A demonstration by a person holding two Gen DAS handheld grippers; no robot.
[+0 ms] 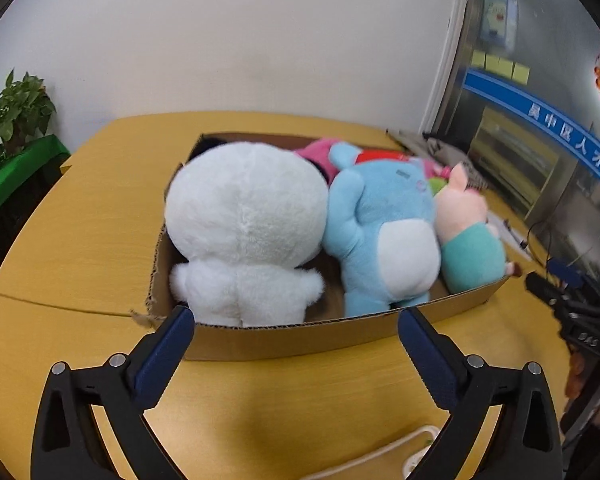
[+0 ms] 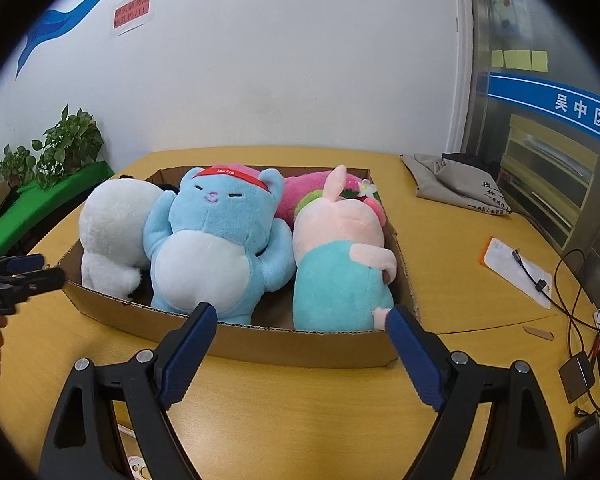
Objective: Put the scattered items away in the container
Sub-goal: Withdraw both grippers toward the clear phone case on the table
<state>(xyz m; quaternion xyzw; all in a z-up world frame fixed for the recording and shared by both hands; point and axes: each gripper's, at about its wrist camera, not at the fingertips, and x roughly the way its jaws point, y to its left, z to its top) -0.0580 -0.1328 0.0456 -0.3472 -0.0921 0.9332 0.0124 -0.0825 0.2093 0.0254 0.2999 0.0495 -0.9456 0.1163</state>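
Note:
A shallow cardboard box (image 1: 300, 336) (image 2: 300, 344) sits on the yellow table. In it lie a white plush (image 1: 244, 224) (image 2: 108, 224), a blue plush with a red headband (image 1: 384, 236) (image 2: 220, 240), a pink pig plush in teal (image 1: 468, 232) (image 2: 340, 264) and a pink plush (image 2: 316, 188) behind them. My left gripper (image 1: 296, 320) is open and empty just in front of the box's near wall. My right gripper (image 2: 300, 316) is open and empty at the near wall too. The left gripper also shows at the left edge of the right wrist view (image 2: 20, 276).
A grey cloth bag (image 2: 456, 184) lies at the table's back right. A white paper with a cable (image 2: 516, 272) and chargers (image 2: 576, 376) lie at the right. A white power strip (image 1: 416, 452) lies near the front. Potted plants (image 2: 60, 152) stand at the left.

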